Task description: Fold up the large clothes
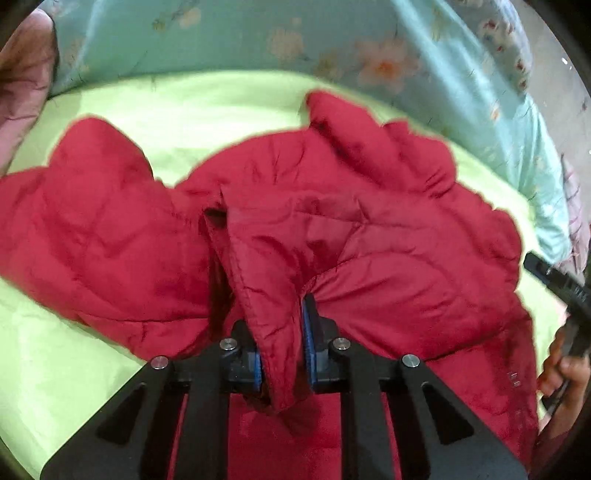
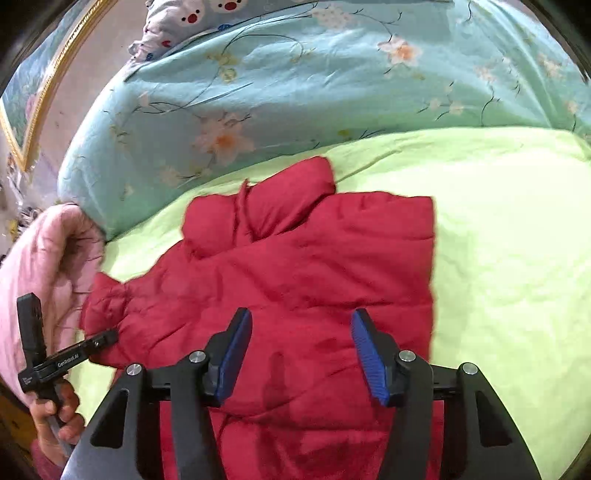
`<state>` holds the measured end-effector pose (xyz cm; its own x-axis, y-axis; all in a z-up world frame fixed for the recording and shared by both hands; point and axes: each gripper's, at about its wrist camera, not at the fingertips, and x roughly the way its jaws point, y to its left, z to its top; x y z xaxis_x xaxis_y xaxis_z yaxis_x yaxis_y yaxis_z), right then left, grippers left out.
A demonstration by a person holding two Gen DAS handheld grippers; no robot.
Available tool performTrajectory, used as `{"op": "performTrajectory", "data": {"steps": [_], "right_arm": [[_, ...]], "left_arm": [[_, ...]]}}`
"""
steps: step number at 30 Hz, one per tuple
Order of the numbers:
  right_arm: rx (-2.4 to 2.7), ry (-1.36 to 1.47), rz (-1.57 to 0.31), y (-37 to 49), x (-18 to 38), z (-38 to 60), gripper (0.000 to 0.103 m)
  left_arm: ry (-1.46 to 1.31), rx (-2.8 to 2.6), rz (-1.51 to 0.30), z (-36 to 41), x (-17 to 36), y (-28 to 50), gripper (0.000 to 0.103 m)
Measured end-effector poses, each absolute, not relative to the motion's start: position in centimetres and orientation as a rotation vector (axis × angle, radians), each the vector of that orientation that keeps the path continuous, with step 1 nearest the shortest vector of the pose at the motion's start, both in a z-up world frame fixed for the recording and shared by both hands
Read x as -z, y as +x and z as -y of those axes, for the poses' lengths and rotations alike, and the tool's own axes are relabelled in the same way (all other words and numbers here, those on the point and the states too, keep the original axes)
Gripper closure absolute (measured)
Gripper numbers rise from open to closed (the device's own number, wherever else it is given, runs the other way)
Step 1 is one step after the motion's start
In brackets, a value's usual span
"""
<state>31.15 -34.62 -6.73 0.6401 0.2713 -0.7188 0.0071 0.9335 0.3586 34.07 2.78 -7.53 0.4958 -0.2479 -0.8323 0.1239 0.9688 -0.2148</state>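
A red puffer jacket (image 1: 369, 221) lies crumpled on a lime-green bed sheet (image 1: 184, 110). My left gripper (image 1: 277, 314) is shut on a stitched fold of the jacket's edge, which hangs between the blue pads. In the right wrist view the jacket (image 2: 314, 258) lies flatter, with a sleeve or collar bunched at its far end. My right gripper (image 2: 301, 314) hovers open above the jacket's near part, with nothing between its fingers. A hand (image 2: 55, 417) holds the left tool at that view's left edge, its tip at the jacket's left edge.
A teal floral quilt (image 2: 295, 92) is heaped along the far side of the bed. Pink bedding (image 2: 44, 258) lies at the left, and a cartoon-print pillow (image 2: 184, 22) sits behind the quilt. The green sheet (image 2: 498, 221) stretches bare to the jacket's right.
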Motion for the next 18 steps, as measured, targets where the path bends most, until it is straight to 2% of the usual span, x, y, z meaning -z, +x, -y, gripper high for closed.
{"op": "performTrajectory", "data": {"steps": [5,8,12,14,16,18], "right_arm": [[-0.034,0.145,-0.978,35.0,11.7,33.4,0.049],[-0.009,0.199,-0.975,36.6,13.6,34.7,0.05],[-0.011,0.257,-0.961,36.6,11.8,35.0,0.049],[-0.059,0.3,-0.88,34.4,9.4,35.2,0.048],[-0.07,0.265,-0.823,32.6,7.6,34.7,0.047],[-0.062,0.201,-0.864,32.6,8.1,33.8,0.047]], "left_arm": [[-0.18,0.247,-1.042,-3.1,8.7,34.8,0.083],[-0.139,0.24,-1.031,-1.9,9.2,35.9,0.08],[-0.178,0.234,-1.064,-2.6,10.2,36.6,0.079],[-0.156,0.241,-1.053,-2.4,10.0,36.3,0.079],[-0.151,0.245,-1.05,-2.4,10.1,36.2,0.079],[-0.159,0.246,-1.053,-2.5,10.1,36.2,0.078]]}}
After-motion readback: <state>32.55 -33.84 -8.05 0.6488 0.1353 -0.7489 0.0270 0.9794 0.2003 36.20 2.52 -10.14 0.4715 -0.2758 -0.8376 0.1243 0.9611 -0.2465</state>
